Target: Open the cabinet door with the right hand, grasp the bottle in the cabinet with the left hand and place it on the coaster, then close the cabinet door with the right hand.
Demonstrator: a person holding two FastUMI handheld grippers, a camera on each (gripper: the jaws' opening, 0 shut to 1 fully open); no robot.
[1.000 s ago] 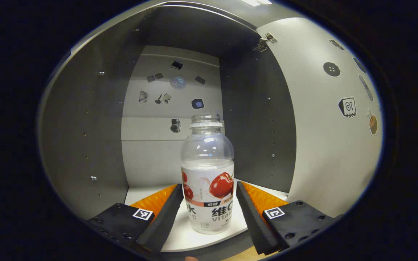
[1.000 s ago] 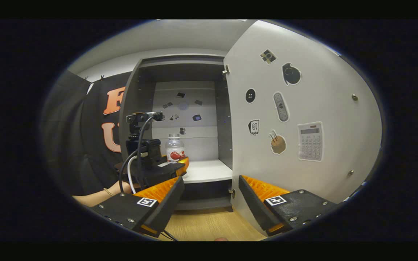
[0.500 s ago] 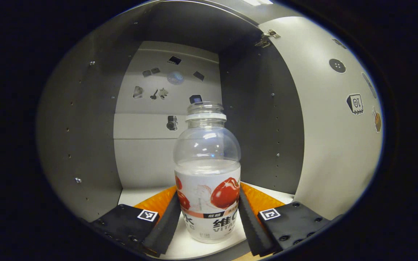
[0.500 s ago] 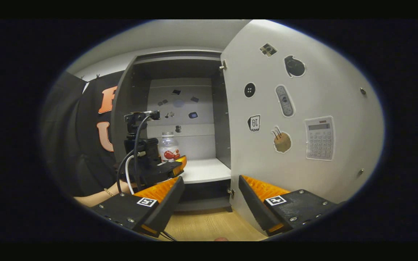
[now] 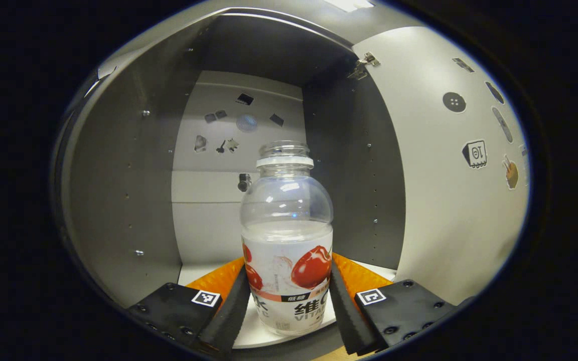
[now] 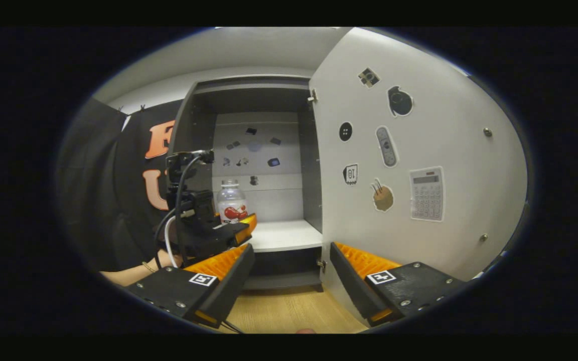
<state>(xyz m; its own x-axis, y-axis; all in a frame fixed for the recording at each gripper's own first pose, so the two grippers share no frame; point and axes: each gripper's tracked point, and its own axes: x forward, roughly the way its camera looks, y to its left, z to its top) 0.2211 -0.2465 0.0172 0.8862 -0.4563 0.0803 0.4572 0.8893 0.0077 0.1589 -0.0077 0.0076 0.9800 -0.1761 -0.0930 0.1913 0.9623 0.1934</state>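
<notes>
A clear capless bottle point(image 5: 287, 240) with a white label and red fruit picture stands upright at the front of the white cabinet shelf point(image 5: 264, 335). My left gripper point(image 5: 289, 301) is shut on the bottle, both fingers pressing its labelled lower half. In the right gripper view the bottle point(image 6: 232, 201) shows small inside the grey cabinet, with the left gripper point(image 6: 241, 228) and a hand holding it at the left. The white cabinet door point(image 6: 414, 165) stands swung open on the right. My right gripper point(image 6: 291, 281) hangs open in front of the cabinet, holding nothing.
Stickers dot the cabinet's back wall point(image 5: 239, 150) and the inner face of the door point(image 5: 469, 150). Grey side walls point(image 5: 118, 200) close in the shelf. A wooden floor point(image 6: 289, 311) lies below the cabinet. Cables run from the left gripper's camera mount point(image 6: 183, 165).
My left gripper's fingers closed from beside the bottle onto its label. The left gripper and bottle have shifted slightly back toward the shelf's front. The right gripper barely moved.
</notes>
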